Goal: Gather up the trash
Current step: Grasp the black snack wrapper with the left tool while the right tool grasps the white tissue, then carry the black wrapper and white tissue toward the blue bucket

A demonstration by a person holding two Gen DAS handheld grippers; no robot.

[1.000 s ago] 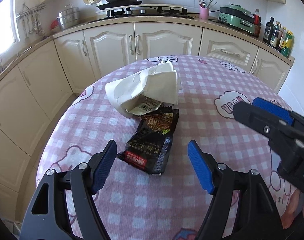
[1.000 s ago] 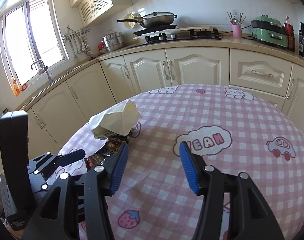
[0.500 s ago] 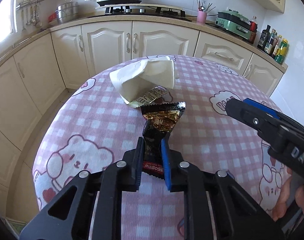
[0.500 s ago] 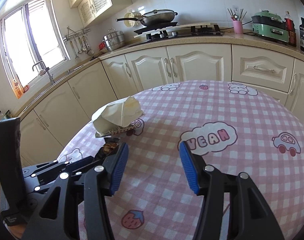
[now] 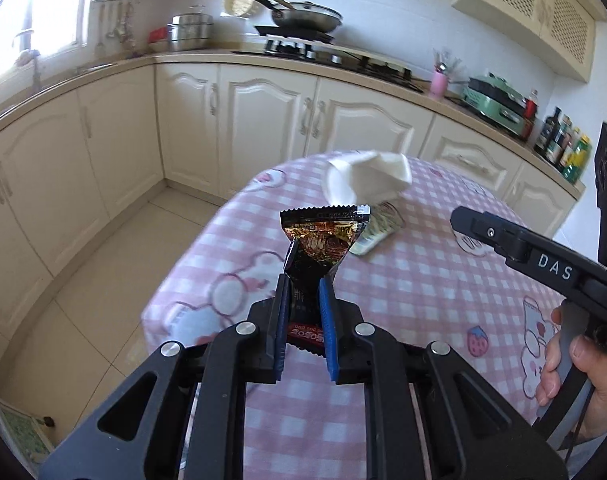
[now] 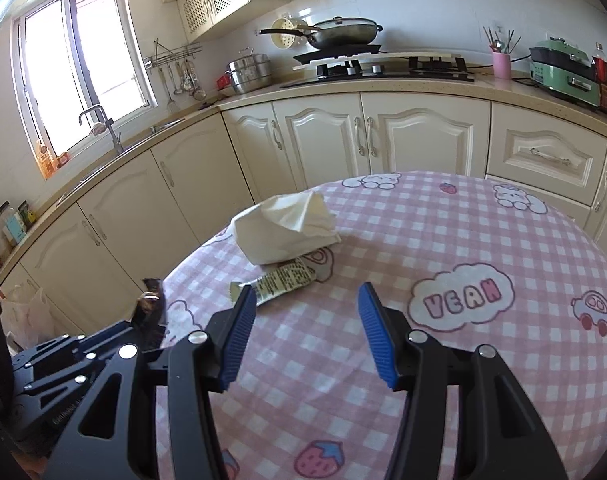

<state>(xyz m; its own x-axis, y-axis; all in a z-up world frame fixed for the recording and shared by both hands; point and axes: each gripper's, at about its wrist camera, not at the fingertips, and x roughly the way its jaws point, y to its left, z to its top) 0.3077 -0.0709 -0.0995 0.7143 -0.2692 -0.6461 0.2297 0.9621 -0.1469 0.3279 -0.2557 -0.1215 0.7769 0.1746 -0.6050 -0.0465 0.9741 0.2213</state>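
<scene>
My left gripper (image 5: 304, 292) is shut on a black snack wrapper (image 5: 317, 246) and holds it up above the left edge of the round table with the pink checked cloth (image 6: 443, 240). The wrapper also shows in the right wrist view (image 6: 151, 308). A crumpled white paper bag (image 6: 285, 228) lies on the table's far left, with a small pale green wrapper (image 6: 279, 282) just in front of it. Both also show in the left wrist view: the bag (image 5: 367, 178) and the small wrapper (image 5: 377, 230). My right gripper (image 6: 306, 304) is open and empty above the table, near the small wrapper.
Cream kitchen cabinets (image 6: 323, 140) curve behind the table, with a hob and pan (image 6: 343, 32) on the counter. A tiled floor (image 5: 103, 280) lies left of the table. A white plastic bag (image 6: 23, 316) stands on the floor at the left.
My left gripper closed on the black wrapper and lifted it off the table, swinging left toward the table edge. The small pale wrapper is now uncovered. My right gripper stays open.
</scene>
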